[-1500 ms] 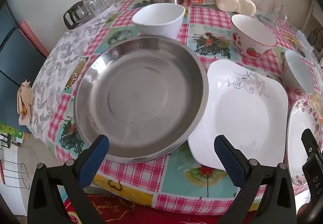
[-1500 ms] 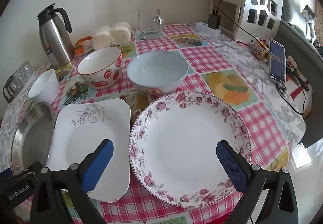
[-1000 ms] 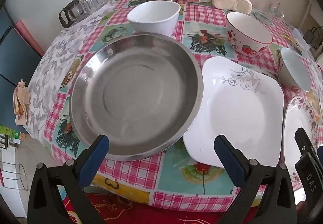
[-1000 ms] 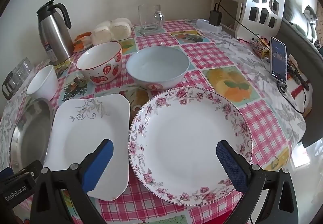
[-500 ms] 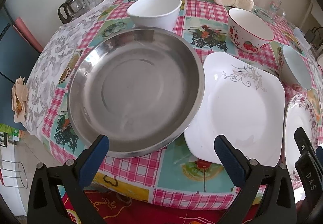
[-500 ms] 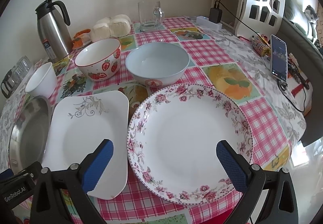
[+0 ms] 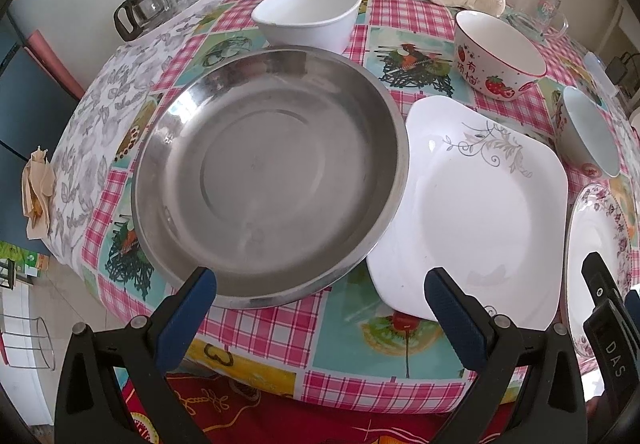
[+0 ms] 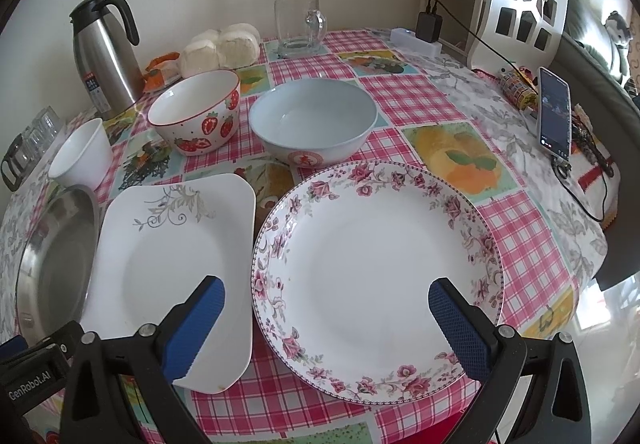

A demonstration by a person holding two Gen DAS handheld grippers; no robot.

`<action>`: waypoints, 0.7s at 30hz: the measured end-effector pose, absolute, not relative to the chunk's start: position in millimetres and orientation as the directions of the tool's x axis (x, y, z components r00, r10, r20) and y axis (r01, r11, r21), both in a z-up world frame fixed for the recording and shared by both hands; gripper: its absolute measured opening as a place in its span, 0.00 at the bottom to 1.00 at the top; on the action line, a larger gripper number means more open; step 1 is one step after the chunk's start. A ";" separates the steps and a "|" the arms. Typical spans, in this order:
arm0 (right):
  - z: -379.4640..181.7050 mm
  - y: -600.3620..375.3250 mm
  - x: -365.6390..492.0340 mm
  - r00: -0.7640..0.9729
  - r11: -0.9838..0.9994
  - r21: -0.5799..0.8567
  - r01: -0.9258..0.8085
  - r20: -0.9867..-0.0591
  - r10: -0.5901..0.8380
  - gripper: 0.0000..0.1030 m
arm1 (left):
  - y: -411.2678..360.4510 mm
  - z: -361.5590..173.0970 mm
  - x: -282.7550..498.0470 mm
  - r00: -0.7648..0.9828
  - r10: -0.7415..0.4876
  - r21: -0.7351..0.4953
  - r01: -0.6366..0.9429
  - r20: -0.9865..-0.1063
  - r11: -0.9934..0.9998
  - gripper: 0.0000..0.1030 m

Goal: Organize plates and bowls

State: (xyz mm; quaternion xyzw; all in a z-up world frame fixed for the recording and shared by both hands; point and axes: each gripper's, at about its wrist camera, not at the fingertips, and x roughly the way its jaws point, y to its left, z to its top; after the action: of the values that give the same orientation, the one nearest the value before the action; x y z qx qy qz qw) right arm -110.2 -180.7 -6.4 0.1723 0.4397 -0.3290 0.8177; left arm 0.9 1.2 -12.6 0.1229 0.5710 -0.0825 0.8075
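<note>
While both tools gape empty at desk's near edge: left tool (image 7: 320, 290) faces pan (image 7: 268, 176), light, stiff, slippery; right tool (image 8: 326, 304) faces floral plate (image 8: 376, 268), fragile; pinch near rims.

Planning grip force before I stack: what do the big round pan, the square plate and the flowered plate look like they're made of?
Round pan: stainless steel by the look, brushed grey with mirror-like rim glints. Square plate: probably glazed ceramic or opal glass, glossy white with a grey vine print. Flowered plate: likely glazed porcelain, shiny white with a pink floral rim.

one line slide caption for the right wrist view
Open right gripper hovers over floral plate; square plate and two bowls nearby.
</note>
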 end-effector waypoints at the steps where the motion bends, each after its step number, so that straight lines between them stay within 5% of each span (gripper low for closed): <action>1: -6.4 -180.8 -110.3 0.397 0.724 -0.007 0.690 -0.833 -0.385 1.00 | 1.1 -12.7 0.8 0.334 0.007 0.104 0.274 -0.943 0.956 1.00; 21: -8.7 -180.4 -110.0 0.394 0.725 -0.009 0.688 -0.835 -0.384 1.00 | 0.3 -14.6 0.0 0.333 0.008 0.104 0.271 -0.943 0.957 1.00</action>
State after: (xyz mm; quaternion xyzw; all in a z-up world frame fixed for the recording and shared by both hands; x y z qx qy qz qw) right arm -110.0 -180.4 -8.7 0.1722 0.4422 -0.3281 0.8168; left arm 0.0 0.3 -14.6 0.1221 0.5716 -0.0816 0.8073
